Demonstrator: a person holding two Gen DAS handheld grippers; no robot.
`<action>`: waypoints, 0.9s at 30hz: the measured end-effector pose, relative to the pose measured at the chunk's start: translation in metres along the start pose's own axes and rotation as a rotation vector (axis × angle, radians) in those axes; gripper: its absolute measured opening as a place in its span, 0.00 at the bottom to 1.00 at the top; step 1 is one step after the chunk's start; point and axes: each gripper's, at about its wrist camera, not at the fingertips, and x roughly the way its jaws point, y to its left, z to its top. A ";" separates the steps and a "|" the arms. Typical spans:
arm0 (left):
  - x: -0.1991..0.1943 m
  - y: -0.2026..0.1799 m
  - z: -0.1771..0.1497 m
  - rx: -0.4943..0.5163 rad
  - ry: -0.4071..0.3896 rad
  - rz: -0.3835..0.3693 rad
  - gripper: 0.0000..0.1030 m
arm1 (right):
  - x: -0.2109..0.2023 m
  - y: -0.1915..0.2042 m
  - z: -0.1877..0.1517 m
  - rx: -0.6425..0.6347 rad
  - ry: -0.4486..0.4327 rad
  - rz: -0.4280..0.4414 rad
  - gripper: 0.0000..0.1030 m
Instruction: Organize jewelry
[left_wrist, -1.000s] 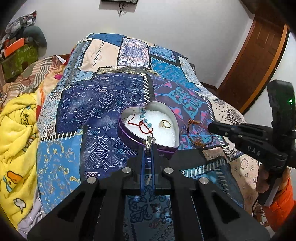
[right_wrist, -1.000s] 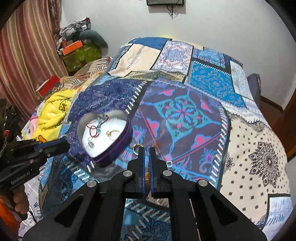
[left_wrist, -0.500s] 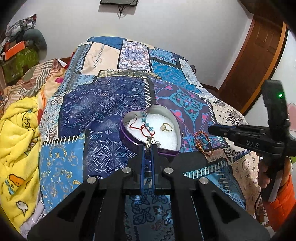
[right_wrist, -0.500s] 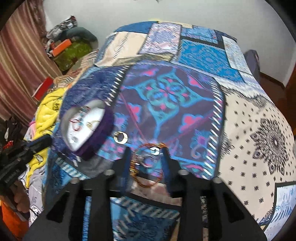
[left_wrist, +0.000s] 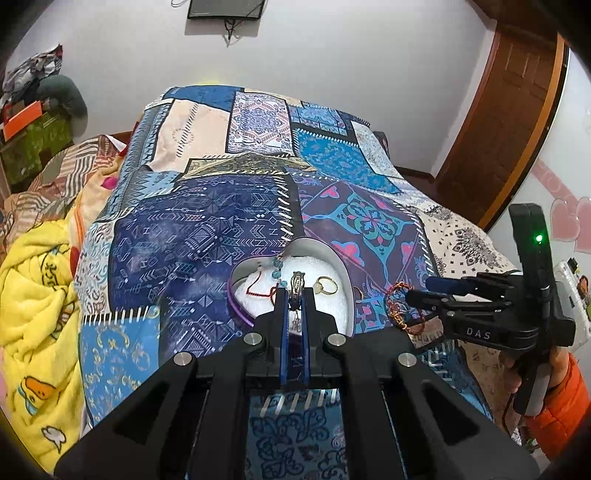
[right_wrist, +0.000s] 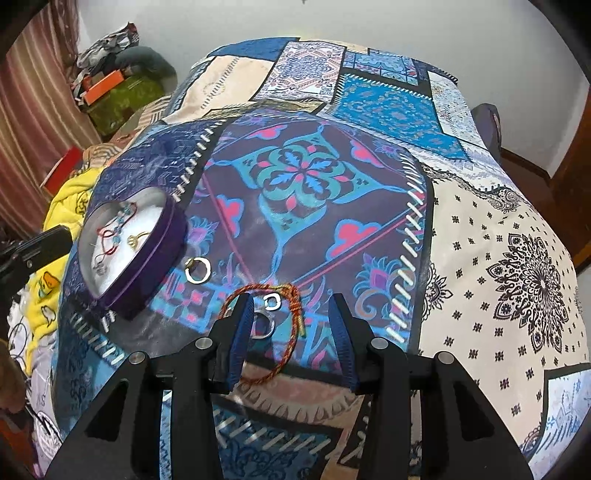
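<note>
Right gripper (right_wrist: 291, 314) has gone from shut to wide open, fingers straddling the cord bracelet (right_wrist: 284, 332) and small rings on the bed (right_wrist: 498, 229), nothing held yet. Left gripper (left_wrist: 294, 295) stays pinched on a silver ring (left_wrist: 296, 286) above the heart-shaped box (left_wrist: 343, 271). Likely next: close on the bracelet and carry it to the box.

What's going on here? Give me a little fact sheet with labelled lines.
Surface: patchwork bedspread
Container: heart-shaped box, open, holding a gold ring and beaded strings
Left gripper: shut on a silver ring, above the box
Right gripper: open, fingers straddling a red-orange cord bracelet
Loose on the bedspread: silver rings
</note>
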 end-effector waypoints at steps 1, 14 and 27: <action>0.002 -0.001 0.001 0.006 0.004 0.003 0.04 | 0.002 -0.001 0.000 -0.003 0.000 -0.008 0.37; 0.013 -0.009 0.002 0.008 0.036 0.005 0.19 | 0.014 -0.001 -0.007 -0.029 0.010 -0.021 0.07; 0.004 -0.041 0.005 0.048 0.041 -0.034 0.20 | -0.055 -0.016 -0.006 0.024 -0.152 0.009 0.07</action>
